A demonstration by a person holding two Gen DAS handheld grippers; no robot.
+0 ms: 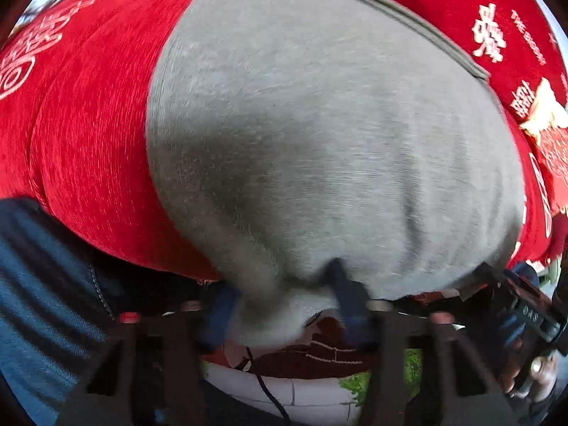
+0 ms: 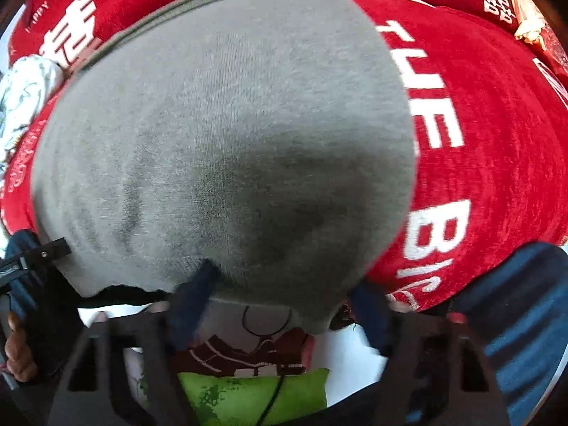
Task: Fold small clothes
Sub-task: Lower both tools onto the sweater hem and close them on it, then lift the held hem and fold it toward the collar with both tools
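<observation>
1. Grey knit garment (image 1: 319, 135) fills most of both wrist views, lying flat on a red cloth (image 1: 88, 149) printed with white lettering and characters.
2. Left tool (image 1: 284, 305) points steeply down at the garment's near edge. Its dark blue fingers (image 1: 349, 298) stand at a narrow gap with a bunched fold of the grey fabric between them, and the pads appear to pinch it.
3. Right tool (image 2: 280, 305) also points steeply down at the near edge. Its blue fingers (image 2: 193, 296) stand somewhat wider than the left pair, with a corner of the grey fabric pulled down between them; the left finger presses on the cloth, and the grip looks closed on it.
4. Garment's ribbed band (image 2: 198, 3), a darker olive grey, runs along the far edge, so the piece stretches away from both tools towards it.
5. Each tool shows at the edge of the other's view, near the same edge.
6. Below the tools, a white printed fabric (image 2: 248, 348) with brown and green patches is visible.
7. Blue denim (image 1: 39, 284) sits at the outer side of each view.
</observation>
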